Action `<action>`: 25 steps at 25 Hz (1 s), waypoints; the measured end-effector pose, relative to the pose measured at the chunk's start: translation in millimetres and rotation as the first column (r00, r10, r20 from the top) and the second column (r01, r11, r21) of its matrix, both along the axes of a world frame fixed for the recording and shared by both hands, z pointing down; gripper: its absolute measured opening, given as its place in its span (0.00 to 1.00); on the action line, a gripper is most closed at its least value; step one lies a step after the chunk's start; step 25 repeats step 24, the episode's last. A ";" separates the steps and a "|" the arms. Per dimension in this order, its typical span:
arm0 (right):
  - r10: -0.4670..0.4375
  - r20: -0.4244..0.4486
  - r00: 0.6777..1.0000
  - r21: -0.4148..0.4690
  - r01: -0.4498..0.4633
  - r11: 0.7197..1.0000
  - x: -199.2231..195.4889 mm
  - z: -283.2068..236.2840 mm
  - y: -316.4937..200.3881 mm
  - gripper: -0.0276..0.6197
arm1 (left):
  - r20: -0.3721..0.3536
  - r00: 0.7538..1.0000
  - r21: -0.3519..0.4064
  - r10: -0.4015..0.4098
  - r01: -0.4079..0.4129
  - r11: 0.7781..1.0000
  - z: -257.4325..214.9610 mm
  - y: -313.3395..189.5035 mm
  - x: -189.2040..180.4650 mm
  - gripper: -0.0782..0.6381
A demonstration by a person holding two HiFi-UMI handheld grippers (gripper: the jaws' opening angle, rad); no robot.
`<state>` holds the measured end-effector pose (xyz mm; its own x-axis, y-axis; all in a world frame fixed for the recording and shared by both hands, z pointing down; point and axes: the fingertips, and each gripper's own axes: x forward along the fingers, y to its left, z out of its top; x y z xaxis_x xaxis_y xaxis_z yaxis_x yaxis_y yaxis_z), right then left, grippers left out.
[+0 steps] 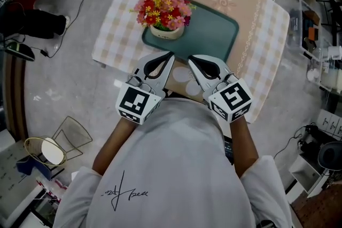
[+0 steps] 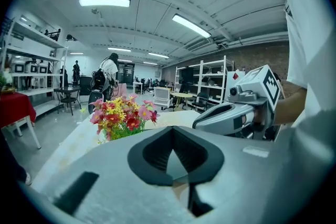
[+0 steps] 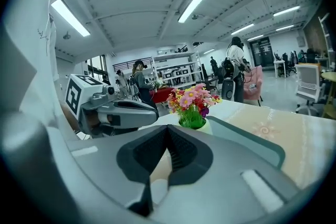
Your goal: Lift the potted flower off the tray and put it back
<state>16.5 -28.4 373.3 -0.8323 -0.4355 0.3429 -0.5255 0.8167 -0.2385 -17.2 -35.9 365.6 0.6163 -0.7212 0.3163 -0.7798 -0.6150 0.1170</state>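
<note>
The potted flower (image 1: 164,12), red, pink and yellow blooms in a cream pot, stands at the left end of the dark green tray (image 1: 214,34) on the cloth-covered table. Both grippers hover side by side near the table's front edge, short of the tray. My left gripper (image 1: 171,54) is shut with nothing between its jaws, and so is my right gripper (image 1: 191,58). The flower (image 2: 122,118) shows beyond the left gripper's shut jaws in the left gripper view. In the right gripper view the flower (image 3: 192,104) and the tray (image 3: 252,143) lie ahead.
The table (image 1: 120,18) carries a checked and beige cloth. Two white discs (image 1: 183,74) lie near its front edge under the grippers. Cables (image 1: 80,5) run across the floor at left, a wire chair (image 1: 69,136) stands lower left, and shelving (image 1: 320,56) stands right.
</note>
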 end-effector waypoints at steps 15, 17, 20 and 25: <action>-0.002 0.024 1.000 0.005 0.002 1.000 14.8 -13.5 10.7 0.05 | -0.049 0.996 0.051 0.071 -0.069 0.996 -23.7 7.6 5.8 0.11; -0.005 0.019 1.000 0.009 0.005 1.000 16.4 -13.0 12.7 0.05 | -0.051 0.996 0.049 0.074 -0.072 0.996 -23.1 11.8 6.4 0.11; -0.010 0.015 1.000 0.013 0.010 1.000 17.0 -12.5 15.7 0.05 | -0.057 0.995 0.047 0.077 -0.074 0.996 -22.3 17.9 6.1 0.11; -0.014 0.008 1.000 0.024 0.014 1.000 17.1 -14.1 16.9 0.05 | -0.082 0.992 0.074 0.100 -0.094 0.993 -28.9 24.1 7.5 0.11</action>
